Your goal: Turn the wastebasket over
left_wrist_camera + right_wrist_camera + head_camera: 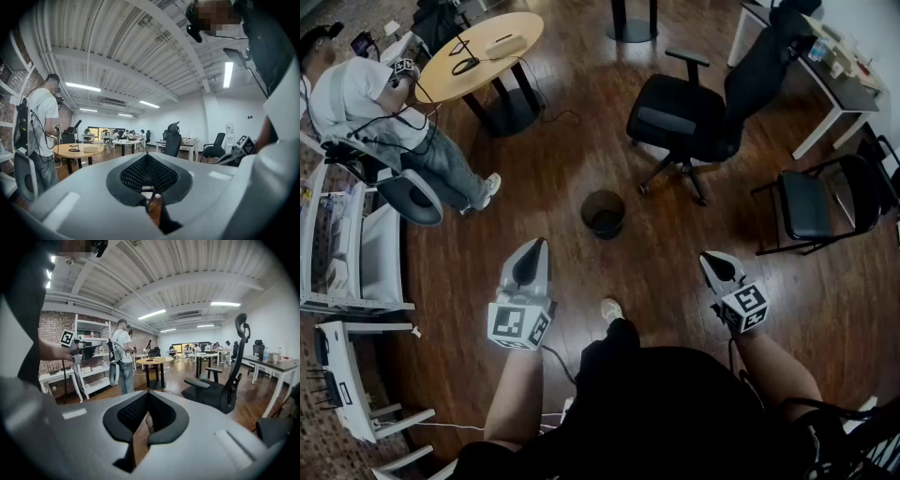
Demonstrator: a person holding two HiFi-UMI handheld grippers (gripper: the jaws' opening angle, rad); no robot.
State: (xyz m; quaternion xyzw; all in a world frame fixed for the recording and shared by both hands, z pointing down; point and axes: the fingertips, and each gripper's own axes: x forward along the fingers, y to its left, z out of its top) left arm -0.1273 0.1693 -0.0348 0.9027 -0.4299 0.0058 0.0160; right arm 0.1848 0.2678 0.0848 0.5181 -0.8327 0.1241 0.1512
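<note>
While the person stands over their own shoe (611, 308), both tools are held out in front at about the same reach, and neither has anything in it. The left gripper (538, 246) has its jaws pressed together at the tips, as its own view shows, with only the room beyond them. The right gripper (706, 257) is likewise closed and empty, tilted a little toward the floor (675, 272).

The wastebasket (603, 214) is just beyond them. It is a dark round bin standing upright on the wood floor with its open mouth facing up, so its long axis runs straight up and down. It lies ahead of the person and between the two tools, though not evenly: it sits closer to the left gripper, up and to the right of that tip in the head view, while the right gripper is farther off to the other side. Nothing touches the bin. I judge the task not yet begun. To tip the bin over, closed jaws could push at the rim, or they would have to part to catch the wall, and the left side has the shorter way in.

Farther out stands a black office chair (689, 117), near the bin but apart from it, then a round table (483, 52) and another person (380, 117) at the far left
</note>
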